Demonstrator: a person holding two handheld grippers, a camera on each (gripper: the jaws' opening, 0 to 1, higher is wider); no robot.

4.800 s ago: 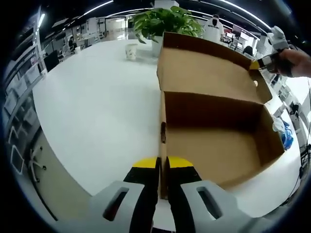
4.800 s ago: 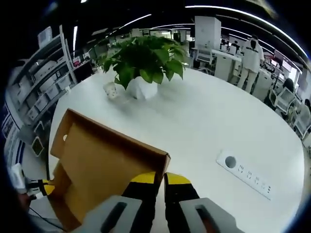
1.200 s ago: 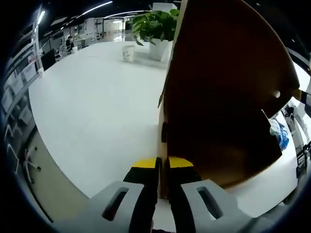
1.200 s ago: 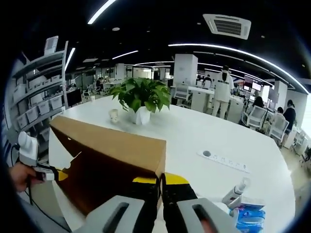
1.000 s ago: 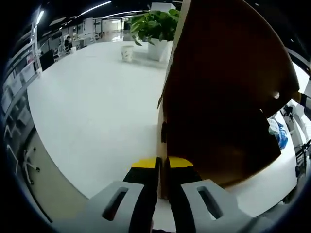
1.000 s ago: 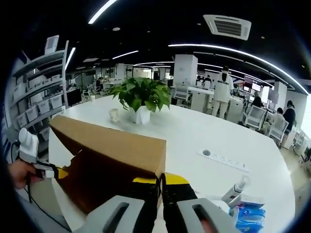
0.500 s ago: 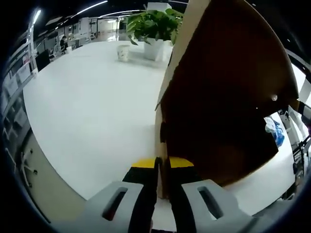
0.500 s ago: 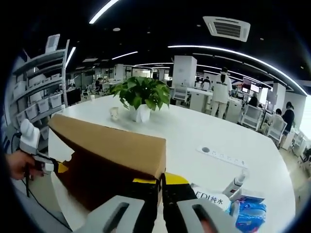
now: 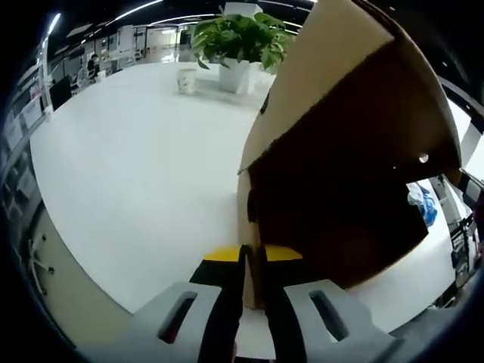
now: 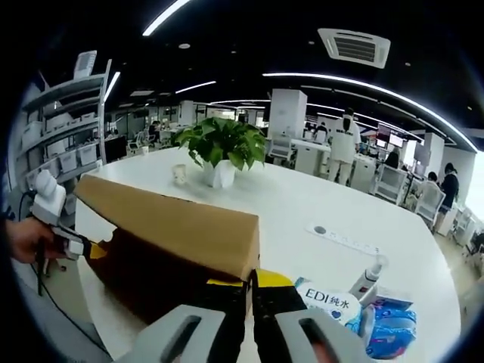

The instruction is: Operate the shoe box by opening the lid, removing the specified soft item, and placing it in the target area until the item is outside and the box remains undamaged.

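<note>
Tipped further, shoe box (image 9: 340,151) remains clamped between both tongs (image 9: 252,261).

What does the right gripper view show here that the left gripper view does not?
Right gripper view: a white pack printed EDI, a spray bottle, a power strip, and the left tool in a hand at the box's far corner.

Left gripper view: the dark inside of the cardboard box, with the left tool shut on its near wall.

Both: the box, the potted plant, a paper cup, the white table, and a blue pack.
</note>
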